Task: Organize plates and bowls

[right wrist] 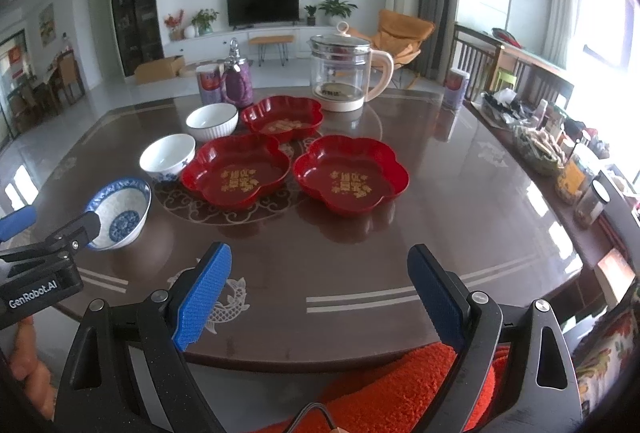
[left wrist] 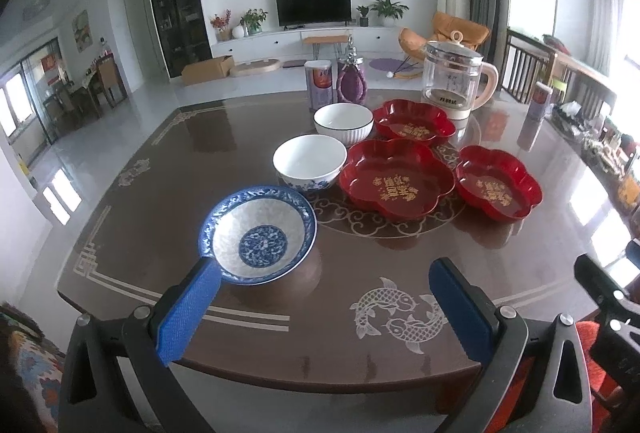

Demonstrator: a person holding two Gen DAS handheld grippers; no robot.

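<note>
Three bowls stand in a diagonal row on the brown table: a blue-patterned bowl nearest, a white bowl with blue flowers, and a ribbed white bowl. To their right lie three red flower-shaped plates, also in the right wrist view. My left gripper is open, its left fingertip at the blue-patterned bowl's near rim. My right gripper is open and holds nothing, above the table's near edge.
A glass kettle, a purple jar and a can stand at the table's far side. Another can stands at the right. A cluttered side counter runs along the right. An orange cushion lies below the right gripper.
</note>
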